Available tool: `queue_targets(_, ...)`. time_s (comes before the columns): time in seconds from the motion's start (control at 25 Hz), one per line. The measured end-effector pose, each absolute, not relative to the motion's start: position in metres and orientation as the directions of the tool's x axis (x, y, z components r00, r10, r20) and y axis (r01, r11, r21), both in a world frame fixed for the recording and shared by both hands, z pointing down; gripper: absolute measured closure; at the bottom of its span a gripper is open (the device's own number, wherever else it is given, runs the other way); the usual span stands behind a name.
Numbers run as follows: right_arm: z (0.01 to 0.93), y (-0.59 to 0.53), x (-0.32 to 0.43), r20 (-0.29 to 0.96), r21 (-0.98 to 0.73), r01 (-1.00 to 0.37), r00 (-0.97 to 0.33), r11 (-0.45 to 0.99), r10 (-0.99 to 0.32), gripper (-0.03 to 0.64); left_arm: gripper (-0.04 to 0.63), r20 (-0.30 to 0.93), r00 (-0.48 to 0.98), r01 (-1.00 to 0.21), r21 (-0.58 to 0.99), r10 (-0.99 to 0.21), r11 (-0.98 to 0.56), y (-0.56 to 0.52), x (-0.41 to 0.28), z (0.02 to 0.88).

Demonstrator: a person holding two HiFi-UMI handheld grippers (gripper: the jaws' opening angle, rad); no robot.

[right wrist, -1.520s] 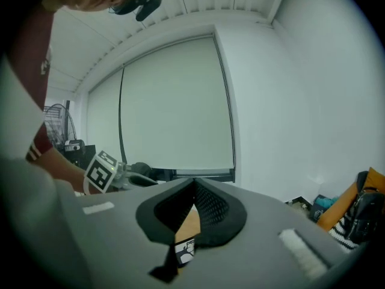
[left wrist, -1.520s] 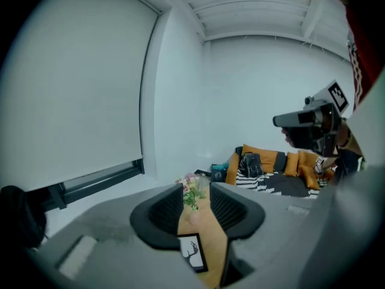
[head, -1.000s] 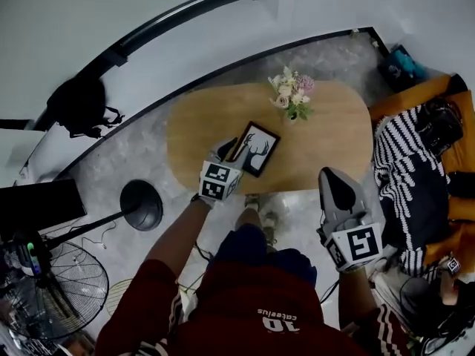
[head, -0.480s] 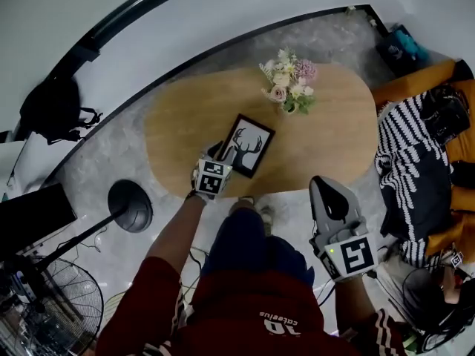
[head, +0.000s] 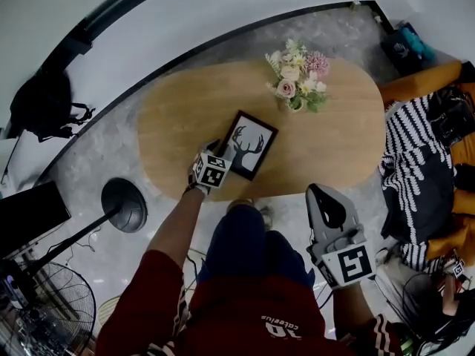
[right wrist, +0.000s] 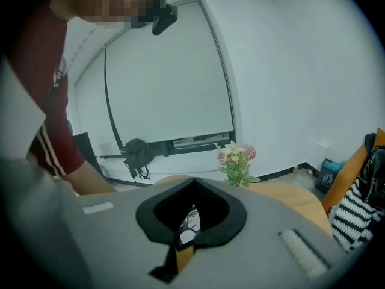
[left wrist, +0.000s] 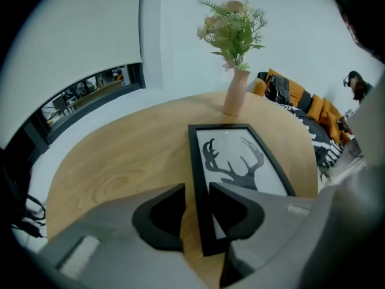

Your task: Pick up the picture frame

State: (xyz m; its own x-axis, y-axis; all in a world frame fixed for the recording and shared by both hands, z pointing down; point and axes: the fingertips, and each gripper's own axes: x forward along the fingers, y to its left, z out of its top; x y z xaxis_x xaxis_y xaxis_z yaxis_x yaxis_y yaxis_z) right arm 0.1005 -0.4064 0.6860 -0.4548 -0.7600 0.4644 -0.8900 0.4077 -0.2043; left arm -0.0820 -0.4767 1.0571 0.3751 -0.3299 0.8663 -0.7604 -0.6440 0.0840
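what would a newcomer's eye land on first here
The black picture frame with a deer silhouette, lying flat on the oval wooden table, draws the eye first. The left gripper is right at it, fingers apart astride its left edge. A vase of flowers stands beyond it, and the right gripper hangs shut off the table's near side.

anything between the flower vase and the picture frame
Only bare tabletop lies between the vase and the picture frame, clearest in the left gripper view.
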Motion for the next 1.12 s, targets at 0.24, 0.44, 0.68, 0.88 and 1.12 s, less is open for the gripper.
queue_targets(0.24,0.685,-0.401,0.102,0.464,-0.208,-0.896,-0.444,0.393,-0.766,0.626,0.514,0.886,0.369,-0.763,0.115,-0.282,-0.636,-0.474,-0.077,1.062)
queue_targets(0.44,0.689,-0.400,0.106,0.478,-0.219,-0.902,-0.431,0.371,-0.765,0.626,0.518,0.875,0.400,-0.800,0.187,-0.274,-0.570,-0.477,-0.077,1.059)
queue_targets(0.68,0.679,-0.399,0.107,0.476,-0.227,-0.902,-0.432,0.367,-0.766,0.626,0.523,0.864,0.410,-0.823,0.213,-0.293,-0.526,-0.476,-0.082,1.052)
queue_targets(0.88,0.669,-0.393,0.114,0.472,-0.228,-0.905,-0.426,0.360,-0.772,0.626,0.523,0.846,0.413,-0.853,0.230,-0.337,-0.468,-0.471,-0.092,1.029)
queue_targets(1.12,0.629,-0.390,0.110,0.440,-0.236,-0.900,-0.436,0.368,-0.785,0.626,0.523,0.802,0.415,-0.882,0.238,-0.430,-0.407,-0.482,-0.109,0.961)
